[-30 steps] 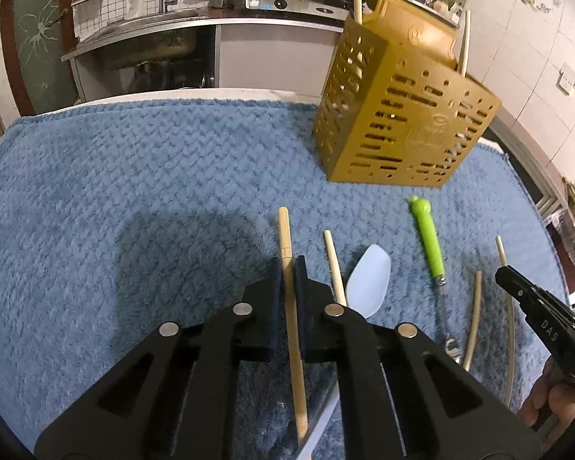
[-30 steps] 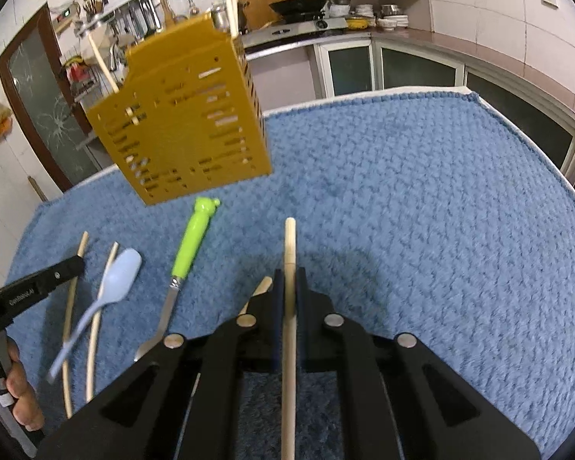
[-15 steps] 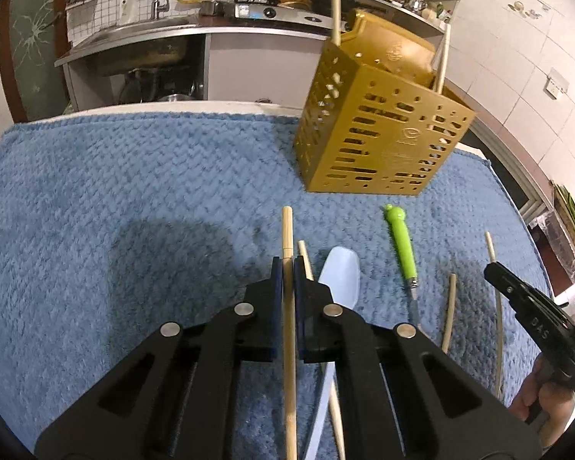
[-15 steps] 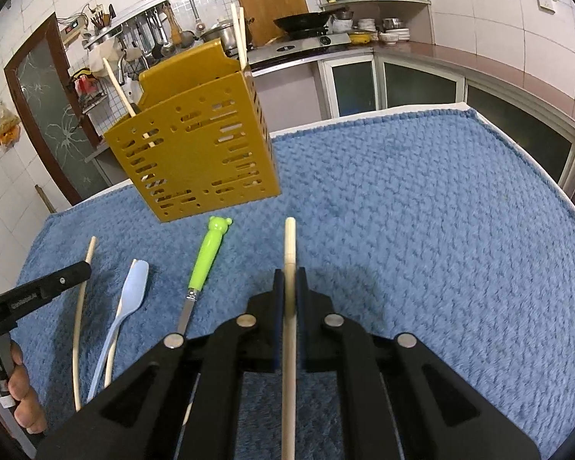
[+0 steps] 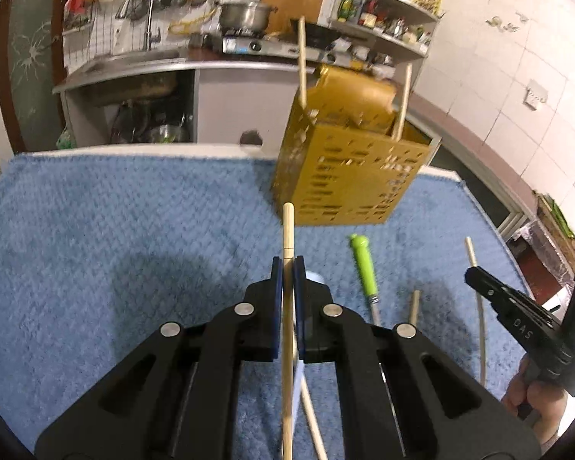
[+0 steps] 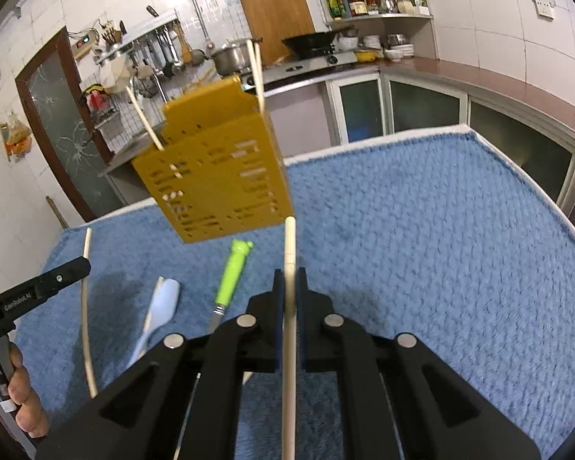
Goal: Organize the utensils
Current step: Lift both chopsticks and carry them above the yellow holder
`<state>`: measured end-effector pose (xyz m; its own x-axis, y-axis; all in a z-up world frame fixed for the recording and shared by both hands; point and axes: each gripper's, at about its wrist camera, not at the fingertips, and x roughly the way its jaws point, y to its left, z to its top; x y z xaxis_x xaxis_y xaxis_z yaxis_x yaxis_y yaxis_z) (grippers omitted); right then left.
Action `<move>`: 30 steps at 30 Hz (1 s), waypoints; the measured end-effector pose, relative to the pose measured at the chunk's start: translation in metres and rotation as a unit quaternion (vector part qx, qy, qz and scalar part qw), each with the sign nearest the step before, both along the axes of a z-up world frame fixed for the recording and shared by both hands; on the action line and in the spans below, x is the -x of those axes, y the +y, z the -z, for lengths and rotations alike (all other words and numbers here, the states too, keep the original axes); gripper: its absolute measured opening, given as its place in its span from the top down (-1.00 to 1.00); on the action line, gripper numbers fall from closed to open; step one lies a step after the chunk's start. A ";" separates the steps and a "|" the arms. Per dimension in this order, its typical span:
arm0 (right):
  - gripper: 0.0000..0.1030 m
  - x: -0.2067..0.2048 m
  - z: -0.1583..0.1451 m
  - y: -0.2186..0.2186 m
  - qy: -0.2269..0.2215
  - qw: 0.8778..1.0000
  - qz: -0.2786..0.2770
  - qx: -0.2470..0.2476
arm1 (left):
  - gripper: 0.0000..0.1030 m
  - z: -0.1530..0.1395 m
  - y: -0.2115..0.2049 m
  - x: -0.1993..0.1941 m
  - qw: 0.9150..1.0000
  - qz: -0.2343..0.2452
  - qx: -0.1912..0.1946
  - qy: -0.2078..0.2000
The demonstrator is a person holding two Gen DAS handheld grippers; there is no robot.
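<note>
Utensils: we see them in two groups, some standing in the yellow holder [image 5: 349,176], the others lying on the blue mat [image 5: 134,230] below it in the frame.
Holder: it sits at the upper centre of both views; a few pale sticks already stand up out of its top, so we judge that part as done.
Left gripper [image 5: 287,268]: its jaws are closed on a wooden chopstick [image 5: 288,226], which runs up the middle of the left view and ends at the lower edge of the holder.
Right gripper [image 6: 289,276]: it is also closed, on a pale chopstick [image 6: 289,241] whose tip points toward the lower right corner of the holder.
Left on the mat: the green-handled utensil [image 6: 232,274] at centre, the light blue spoon [image 6: 165,301] to its left in the right view, and a thin pale chopstick [image 6: 86,306] near the left edge. More sticks lie at the lower right of the left view.
Progress: we think the task is about in the middle. Both held chopsticks are not yet in the holder.
Remaining: we must place these two, then collect the pieces from the mat.
</note>
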<state>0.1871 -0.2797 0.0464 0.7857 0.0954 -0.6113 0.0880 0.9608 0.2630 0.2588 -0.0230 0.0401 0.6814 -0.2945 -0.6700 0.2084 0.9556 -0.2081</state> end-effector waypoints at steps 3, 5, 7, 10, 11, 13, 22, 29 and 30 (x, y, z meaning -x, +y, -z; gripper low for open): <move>0.88 0.006 -0.011 -0.002 -0.027 1.000 -0.005 -0.014 | 0.92 -0.013 0.000 0.005 1.000 0.004 0.002 -0.014; 0.88 0.010 -0.017 -0.003 -0.047 0.999 -0.009 -0.019 | 0.92 -0.018 0.000 0.008 1.000 0.004 0.004 -0.020; 0.88 0.014 -0.023 -0.001 -0.070 0.997 -0.020 -0.010 | 0.92 -0.023 0.002 0.009 1.000 0.003 0.005 -0.025; 0.88 0.015 -0.031 0.003 -0.090 0.996 -0.022 0.012 | 0.92 -0.030 0.000 0.008 1.000 0.005 0.005 -0.029; 0.88 0.015 -0.033 0.003 -0.099 0.995 -0.022 0.014 | 0.92 -0.031 0.001 0.007 0.999 0.006 0.005 -0.031; 0.88 0.016 -0.037 0.004 -0.109 0.994 -0.021 0.020 | 0.92 -0.036 -0.002 0.008 0.999 0.010 0.005 -0.036; 0.89 0.001 -0.069 0.008 -0.140 0.989 -0.025 0.040 | 0.92 -0.079 -0.010 -0.001 0.997 0.020 0.009 -0.075; 0.89 -0.032 -0.117 0.003 -0.189 0.981 -0.018 0.040 | 0.92 -0.116 -0.026 -0.027 0.992 0.028 0.013 -0.121; 0.89 -0.038 -0.123 0.003 -0.196 0.980 -0.017 0.039 | 0.92 -0.120 -0.029 -0.031 0.991 0.028 0.011 -0.130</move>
